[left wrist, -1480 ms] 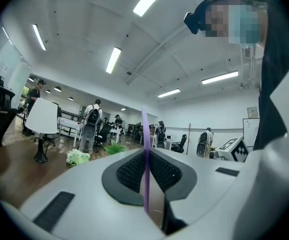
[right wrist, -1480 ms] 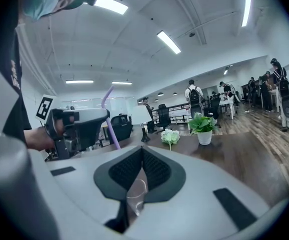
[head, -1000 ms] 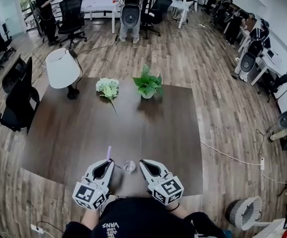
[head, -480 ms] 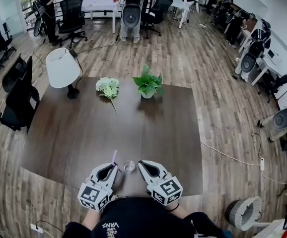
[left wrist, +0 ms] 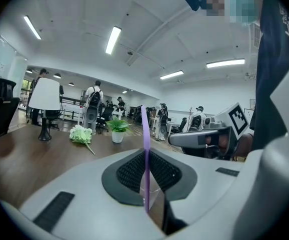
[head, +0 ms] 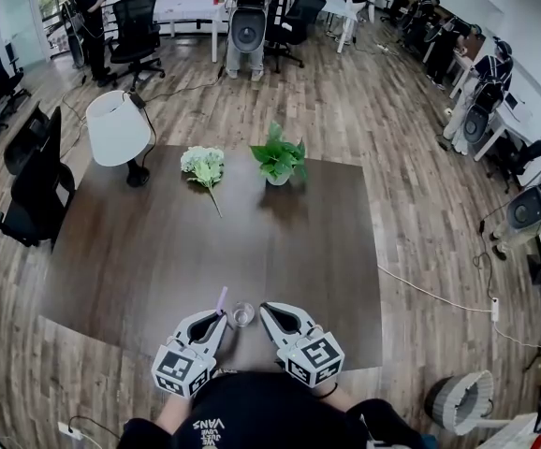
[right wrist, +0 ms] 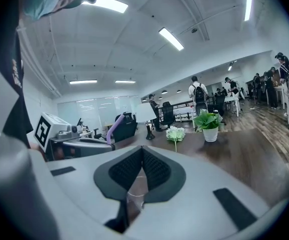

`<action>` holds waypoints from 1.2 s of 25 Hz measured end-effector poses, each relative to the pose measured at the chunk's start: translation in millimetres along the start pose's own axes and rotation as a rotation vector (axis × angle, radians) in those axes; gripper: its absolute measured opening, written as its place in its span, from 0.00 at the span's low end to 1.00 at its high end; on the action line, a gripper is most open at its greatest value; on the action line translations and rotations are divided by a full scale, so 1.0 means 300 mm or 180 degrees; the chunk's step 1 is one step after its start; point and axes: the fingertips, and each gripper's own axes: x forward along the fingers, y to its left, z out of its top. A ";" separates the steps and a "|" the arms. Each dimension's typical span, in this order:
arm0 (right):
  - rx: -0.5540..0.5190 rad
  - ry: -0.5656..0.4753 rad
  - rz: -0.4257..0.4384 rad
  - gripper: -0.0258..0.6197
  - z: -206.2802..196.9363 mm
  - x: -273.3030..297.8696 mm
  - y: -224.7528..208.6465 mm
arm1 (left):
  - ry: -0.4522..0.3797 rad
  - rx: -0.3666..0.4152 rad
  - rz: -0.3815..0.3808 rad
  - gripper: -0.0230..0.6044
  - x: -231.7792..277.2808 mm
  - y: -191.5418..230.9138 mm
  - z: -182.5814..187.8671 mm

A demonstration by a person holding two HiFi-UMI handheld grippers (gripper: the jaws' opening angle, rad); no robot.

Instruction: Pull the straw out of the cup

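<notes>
Head view: the left tongs point(head: 216, 318) pinch a thin lilac straw point(head: 221, 297) just left of the small clear cup point(head: 243, 314), near the dark wood tabletop's point(head: 130, 251) front edge. The right tongs point(head: 267, 310) touch the cup, but their grip is too small to read.

Left gripper view: ribbed black pads are closed on the upright straw.

Right gripper view: the pads pinch the cup's glassy rim, hiding its base.

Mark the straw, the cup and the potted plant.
straw point(left wrist: 145, 144): left gripper view, middle of its purple shaft.
cup point(head: 243, 314): head view, centre of its open top.
potted plant point(head: 278, 160): head view, on its green leaves.
</notes>
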 end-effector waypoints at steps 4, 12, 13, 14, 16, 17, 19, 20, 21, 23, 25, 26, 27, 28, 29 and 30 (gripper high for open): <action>-0.0032 0.0080 0.0033 0.07 -0.004 0.001 0.002 | -0.0020 0.0007 0.0003 0.09 0.004 0.000 0.012; -0.0038 0.0115 0.0071 0.07 -0.008 0.005 0.012 | -0.0030 0.0003 0.0002 0.09 0.001 0.000 0.014; -0.0039 0.0114 0.0075 0.07 -0.009 0.005 0.012 | -0.0032 0.0004 0.0004 0.09 0.001 -0.002 0.015; -0.0040 0.0115 0.0077 0.07 -0.009 0.005 0.012 | -0.0032 0.0006 0.0005 0.09 0.001 -0.003 0.015; -0.0038 0.0120 0.0077 0.07 -0.011 0.005 0.011 | -0.0029 0.0008 0.0009 0.09 0.003 -0.003 0.016; -0.0038 0.0121 0.0077 0.07 -0.011 0.006 0.010 | -0.0031 0.0006 0.0011 0.09 0.003 -0.001 0.017; -0.0034 0.0118 0.0075 0.07 -0.010 0.006 0.009 | -0.0038 0.0003 0.0015 0.09 0.003 0.000 0.019; -0.0032 0.0115 0.0074 0.07 -0.010 0.006 0.008 | -0.0039 0.0003 0.0017 0.09 0.003 0.000 0.019; -0.0030 0.0114 0.0073 0.07 -0.010 0.005 0.007 | -0.0039 0.0002 0.0019 0.09 0.003 0.000 0.018; -0.0030 0.0115 0.0067 0.07 -0.012 0.002 0.006 | -0.0036 -0.0006 0.0022 0.09 0.003 -0.002 0.017; -0.0034 0.0116 0.0061 0.07 -0.013 -0.002 0.006 | -0.0037 -0.0002 0.0021 0.09 0.003 -0.005 0.019; -0.0033 0.0116 0.0058 0.07 -0.012 -0.004 0.006 | -0.0041 0.0005 0.0018 0.09 0.002 -0.006 0.020; -0.0031 0.0115 0.0056 0.07 -0.012 -0.006 0.007 | -0.0043 0.0008 0.0015 0.09 0.002 -0.008 0.020; -0.0029 0.0113 0.0055 0.07 -0.012 -0.007 0.008 | -0.0045 0.0009 0.0012 0.09 0.002 -0.009 0.020; -0.0027 0.0111 0.0054 0.07 -0.011 -0.008 0.010 | -0.0046 0.0008 0.0009 0.09 0.001 -0.011 0.020; -0.0025 0.0110 0.0054 0.07 -0.011 -0.010 0.011 | -0.0047 0.0007 0.0007 0.09 0.000 -0.012 0.019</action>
